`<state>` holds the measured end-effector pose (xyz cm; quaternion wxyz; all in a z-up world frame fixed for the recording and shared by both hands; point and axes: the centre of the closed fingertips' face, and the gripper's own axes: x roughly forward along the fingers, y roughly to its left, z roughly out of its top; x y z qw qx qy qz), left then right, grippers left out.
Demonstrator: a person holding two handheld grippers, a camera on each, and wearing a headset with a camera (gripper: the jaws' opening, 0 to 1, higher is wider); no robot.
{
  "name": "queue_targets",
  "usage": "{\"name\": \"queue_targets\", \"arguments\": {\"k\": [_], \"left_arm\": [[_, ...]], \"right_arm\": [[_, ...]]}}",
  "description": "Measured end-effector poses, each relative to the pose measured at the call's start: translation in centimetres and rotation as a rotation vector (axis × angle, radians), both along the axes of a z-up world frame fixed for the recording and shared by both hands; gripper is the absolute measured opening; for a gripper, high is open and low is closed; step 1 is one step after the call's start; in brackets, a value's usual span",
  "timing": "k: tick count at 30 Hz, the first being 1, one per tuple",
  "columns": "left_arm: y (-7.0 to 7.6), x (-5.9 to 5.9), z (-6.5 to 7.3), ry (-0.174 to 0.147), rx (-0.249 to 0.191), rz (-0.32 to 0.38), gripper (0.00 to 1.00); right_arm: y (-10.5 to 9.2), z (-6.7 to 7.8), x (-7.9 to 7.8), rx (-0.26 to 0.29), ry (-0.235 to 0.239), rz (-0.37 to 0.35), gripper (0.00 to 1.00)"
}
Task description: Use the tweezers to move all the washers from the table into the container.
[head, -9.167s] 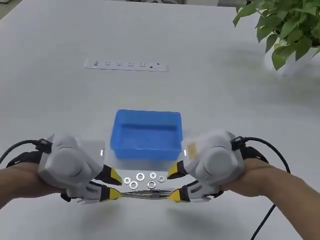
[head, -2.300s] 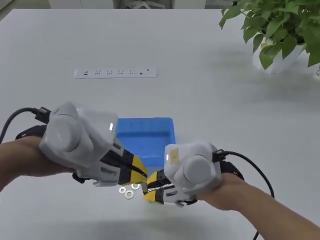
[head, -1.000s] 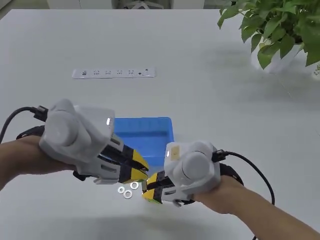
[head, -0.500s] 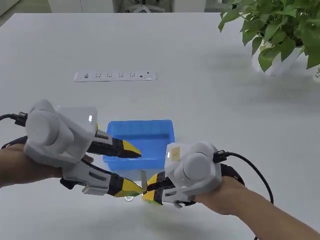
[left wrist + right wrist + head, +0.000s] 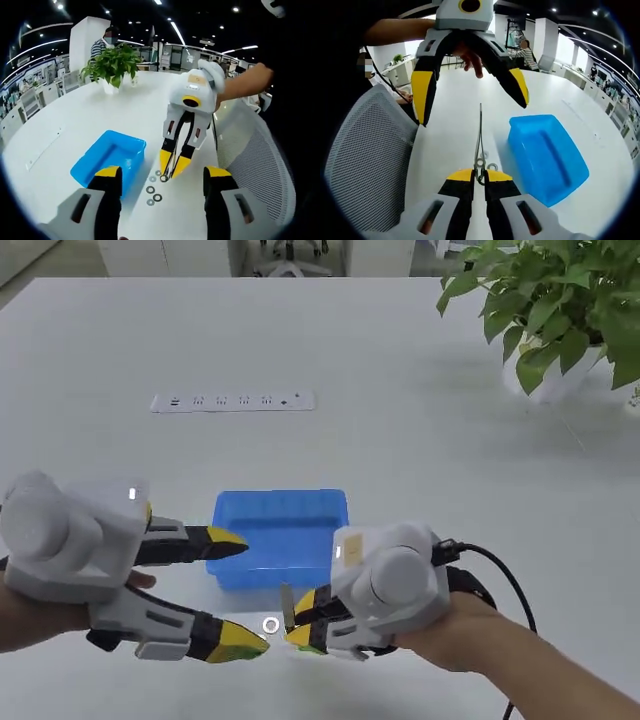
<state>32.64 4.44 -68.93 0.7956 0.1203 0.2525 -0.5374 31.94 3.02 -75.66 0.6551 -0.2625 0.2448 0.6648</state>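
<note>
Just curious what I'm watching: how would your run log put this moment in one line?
left gripper: open | right gripper: shut on tweezers | washers: on table beside container | container: looks empty

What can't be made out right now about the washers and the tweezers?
- Head view: the right gripper hides most of the washers; one shows beside it.
- Left gripper view: whether the tweezers pinch a washer at their tips is too small to tell.
- Head view: the front wall of the container hides its near floor.
</note>
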Motion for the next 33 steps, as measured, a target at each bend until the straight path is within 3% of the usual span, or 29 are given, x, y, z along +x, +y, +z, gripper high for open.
{"name": "queue_targets", "arguments": {"k": [2,4,11,25,33], "left_arm": [[0.4,-0.2,-0.1,0.024,-0.011,0.029,0.74],[0.8,-0.3,0.0,0.013,-0.021,0.048,0.76],[2.2,-0.6,-0.2,0.030,-0.037,0.115,0.80],[3.5,-0.3,0.2,-0.001,-0.070,0.225,0.99],[4.0,-0.4,0.5,-0.011,-0.074,0.249,0.99]], "right_arm": [[0.0,0.3,0.1,0.001,-0.006,0.004,0.09],[0.0,0.7,0.2,0.004,-0.007,0.005,0.09],[0.0,1.7,0.5,0.010,-0.011,-0.003,0.09],[0.1,4.4,2.9,0.048,-0.040,-0.028,0.09],[0.3,5.0,4.6,0.057,-0.059,-0.046,0.09]]}}
